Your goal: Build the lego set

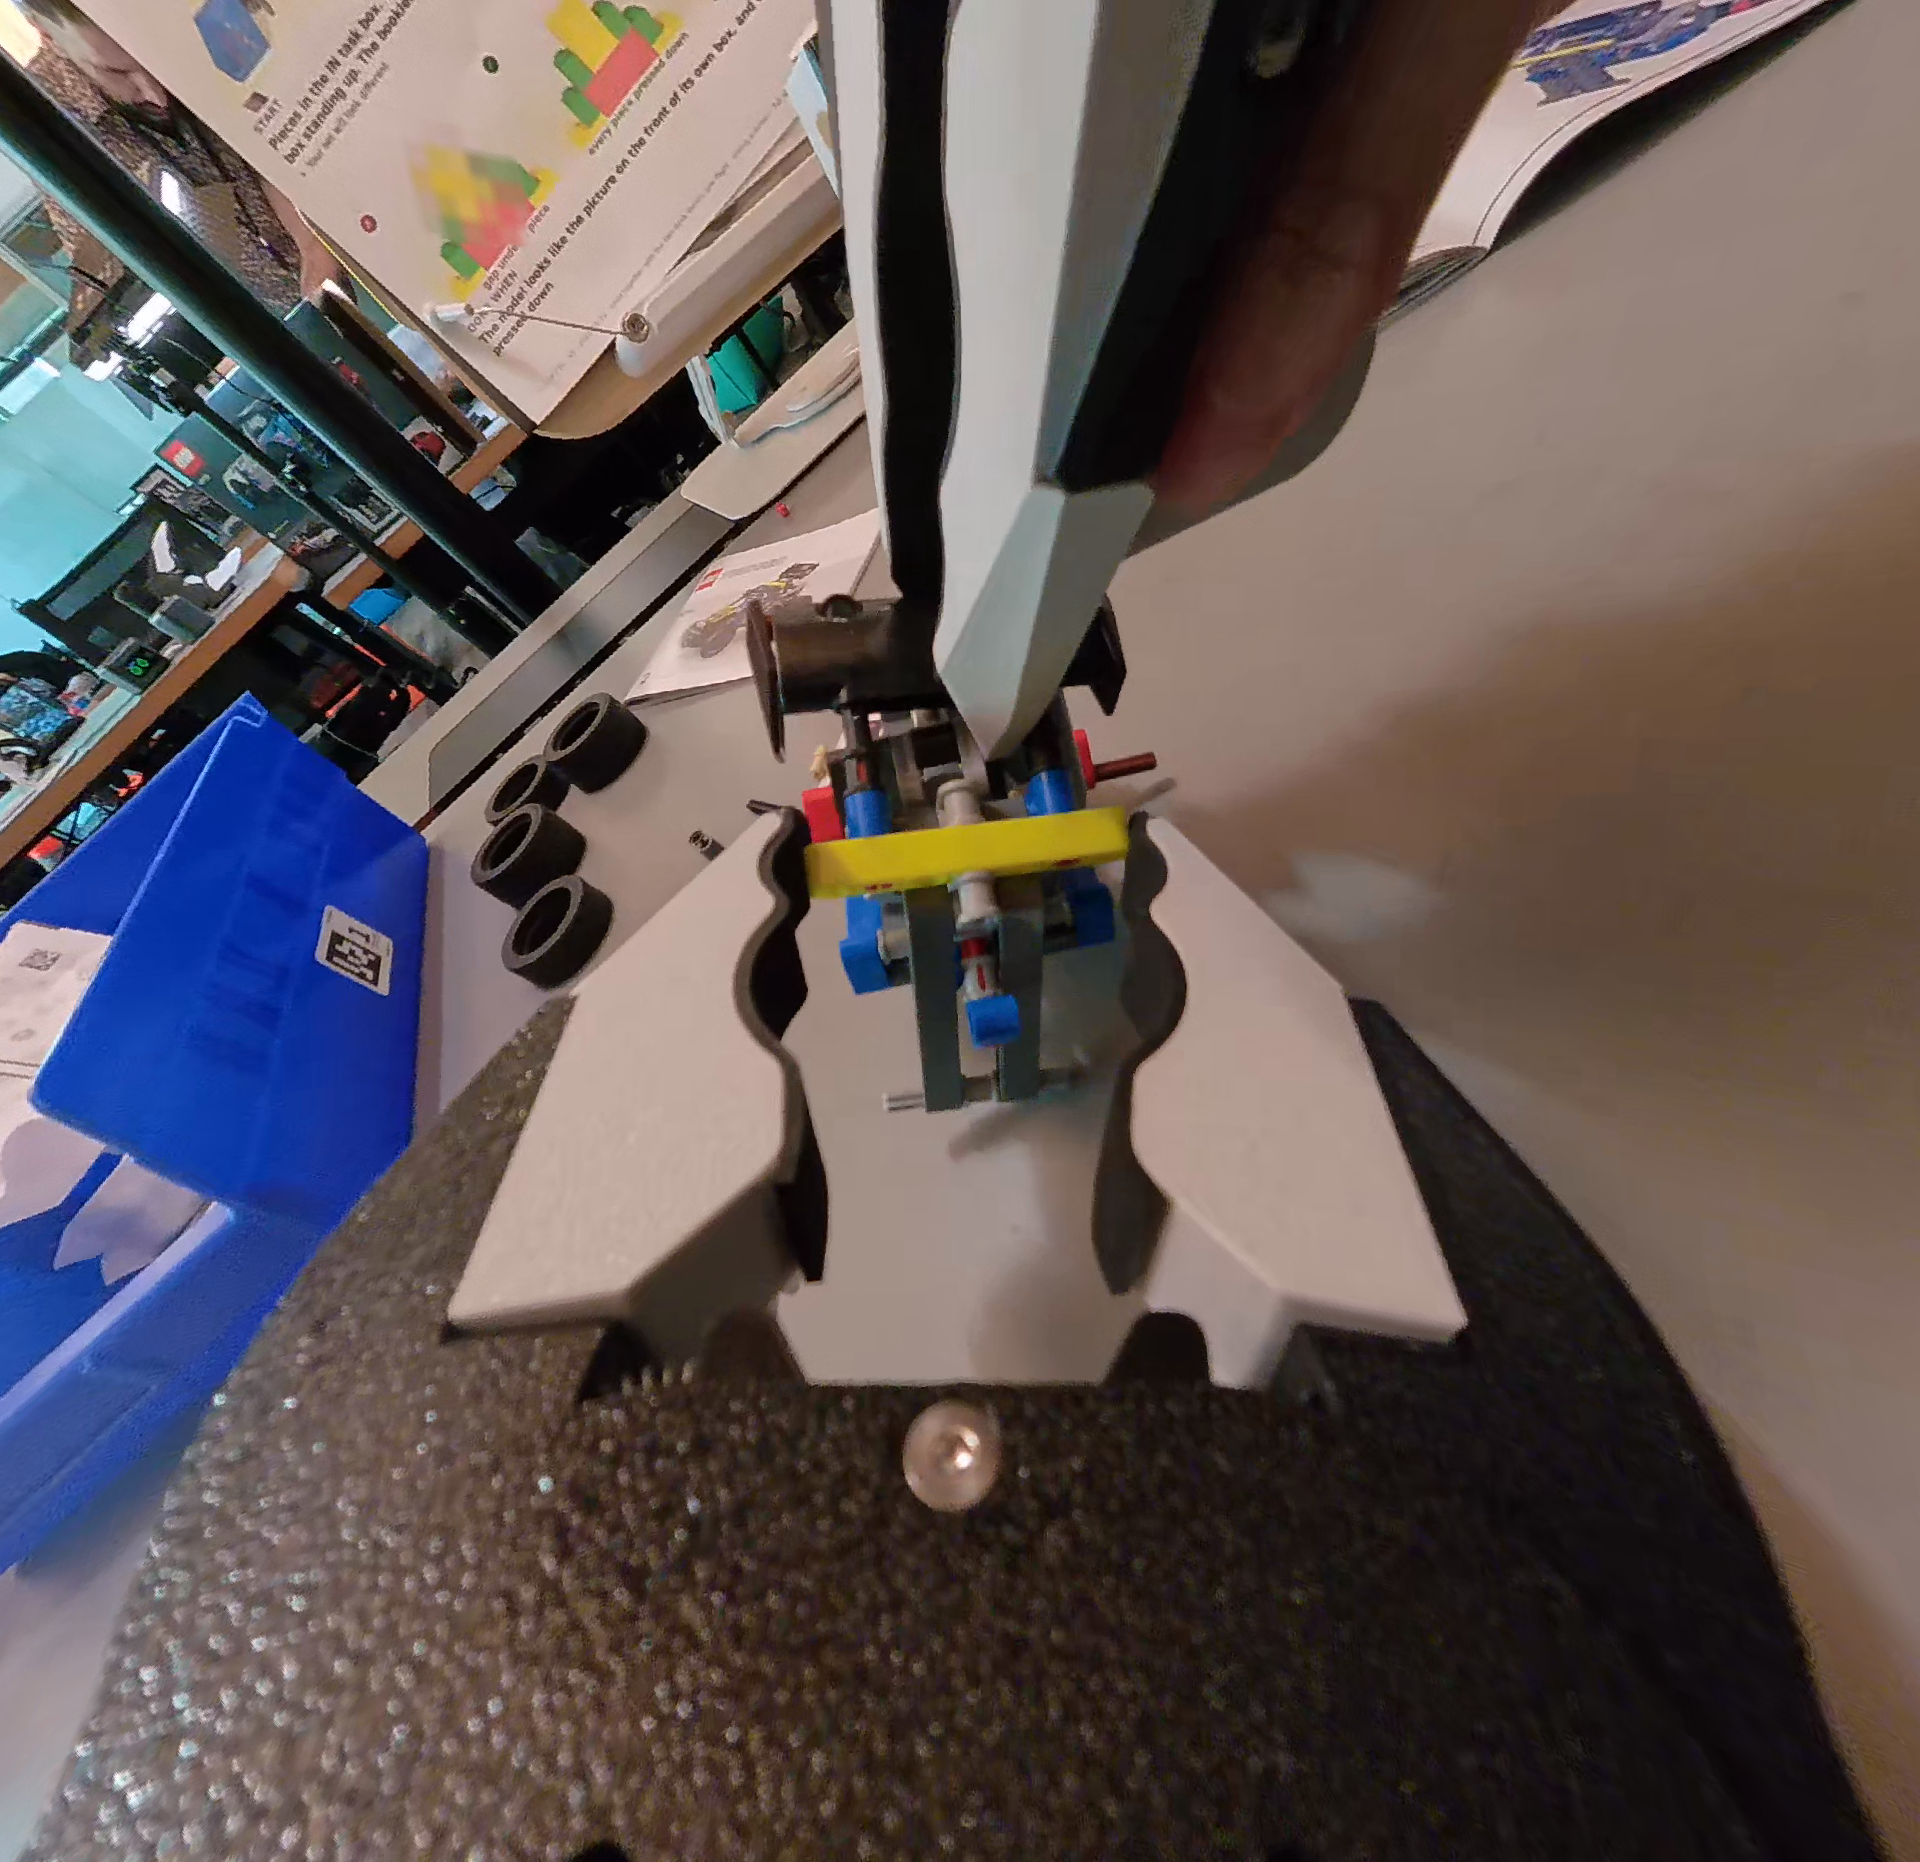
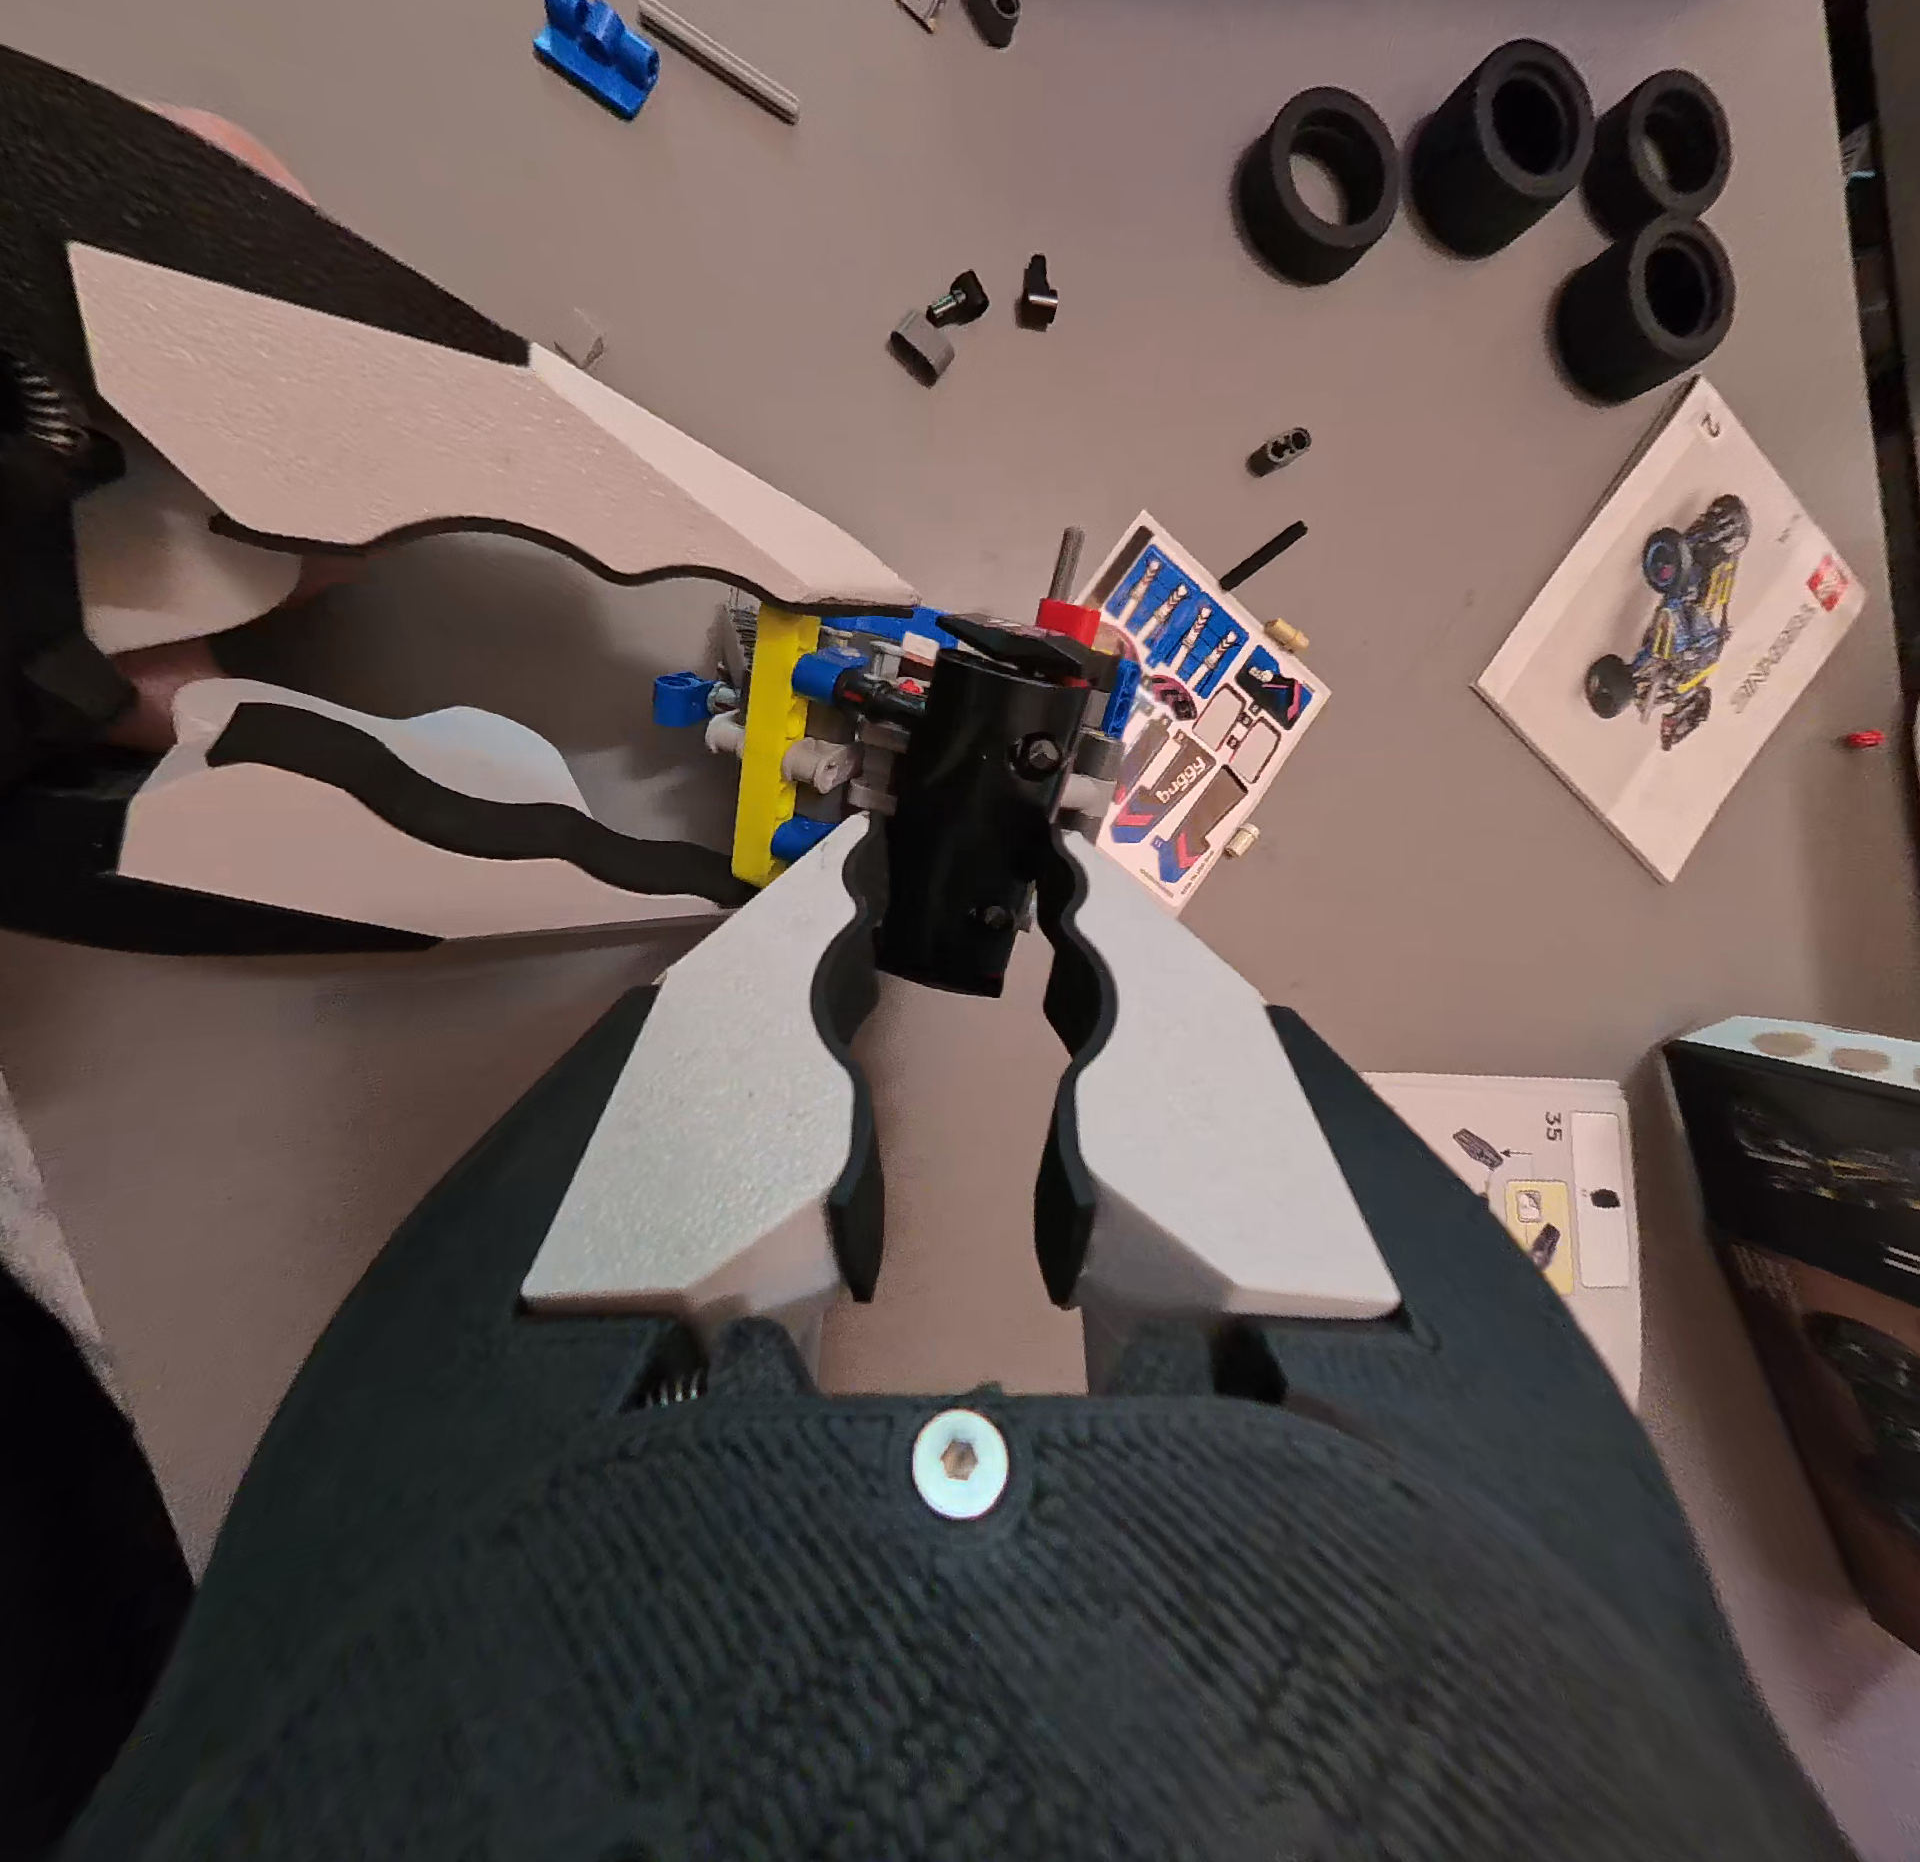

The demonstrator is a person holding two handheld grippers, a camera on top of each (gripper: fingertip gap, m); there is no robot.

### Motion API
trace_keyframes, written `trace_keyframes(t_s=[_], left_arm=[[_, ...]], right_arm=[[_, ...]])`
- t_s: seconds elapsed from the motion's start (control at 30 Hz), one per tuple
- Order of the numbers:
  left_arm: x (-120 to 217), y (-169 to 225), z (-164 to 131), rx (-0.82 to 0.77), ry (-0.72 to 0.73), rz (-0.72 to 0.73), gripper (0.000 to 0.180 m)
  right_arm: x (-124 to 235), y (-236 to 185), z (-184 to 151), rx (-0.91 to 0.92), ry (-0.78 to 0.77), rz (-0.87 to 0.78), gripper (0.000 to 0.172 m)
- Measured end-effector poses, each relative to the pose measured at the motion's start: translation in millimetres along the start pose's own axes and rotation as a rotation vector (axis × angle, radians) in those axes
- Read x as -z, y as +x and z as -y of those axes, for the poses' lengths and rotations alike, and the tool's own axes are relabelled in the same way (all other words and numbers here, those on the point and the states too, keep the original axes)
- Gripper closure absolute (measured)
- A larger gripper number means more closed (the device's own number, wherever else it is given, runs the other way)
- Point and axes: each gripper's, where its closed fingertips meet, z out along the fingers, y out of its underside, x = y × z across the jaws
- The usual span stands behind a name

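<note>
Brick model (image 2: 831, 732): a half-built toy chassis of blue, grey, red and black parts, held just above the grey table (image 2: 1403, 929) between both tongs, over a sticker sheet (image 2: 1205, 711).
Yellow beam (image 1: 966, 851): crosses the near end of the model; its two ends meet the left tongs' pads.
Left tongs (image 1: 966, 846): jaws fairly wide, closed on the yellow beam, one pad against each end.
Black cylinder (image 2: 971, 825): a stout dark barrel on the far part of the model, lying along the right tongs' fingers.
Right tongs (image 2: 956, 877): jaws partly closed, black pads pressed to both sides of the black cylinder; in the left wrist view they come down from above onto the model.
Tyres (image 2: 1496, 181): four loose black tyres in a cluster at the far right of the table, well apart from the model.
Booklet (image 2: 1673, 638): closed instruction booklet to the right, near the tyres.
Open booklet (image 2: 1548, 1189): near right, beside a dark box (image 2: 1818, 1293).
Small parts: a blue piece (image 2: 594, 44) and a grey axle (image 2: 717, 58) at the far left; a few black and grey connectors (image 2: 956, 316) between them and the model.
Blue bin (image 1: 229, 939): at the left of the left wrist view, beside the tyres.
</note>
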Motion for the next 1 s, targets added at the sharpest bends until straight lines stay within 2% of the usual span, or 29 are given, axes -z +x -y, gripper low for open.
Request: trace_keyframes(t_s=[0.17,0.3,0.4,0.47,0.57,0.7,0.87,1.0], left_arm=[[1,-2,2,0.01,0.015,0.01,0.122],[7,1,10,0.043,0.079,-0.044,0.121],[13,4,19,0.184,0.143,-0.163,0.122],[18,5,24,0.307,0.172,-0.257,0.122],[23,2,24,0.41,0.172,-0.343,0.122],[34,-4,34,0.583,0.22,-0.449,0.122],[44,-1,32,0.75,0.232,-0.626,0.121],[57,-1,37,0.851,0.248,-0.748,0.121]], right_arm=[[6,1,5,0.026,0.084,-0.007,0.144],[12,-4,6,-0.05,0.194,0.112,0.143],[24,-8,10,-0.082,0.33,0.191,0.141],[38,-12,10,-0.087,0.405,0.237,0.134],[54,-10,4,-0.095,0.478,0.223,0.126],[57,-21,-3,-0.084,0.518,0.23,0.125],[40,-31,1,-0.033,0.544,0.182,0.129],[53,-34,8,0.139,0.658,0.059,0.136]])
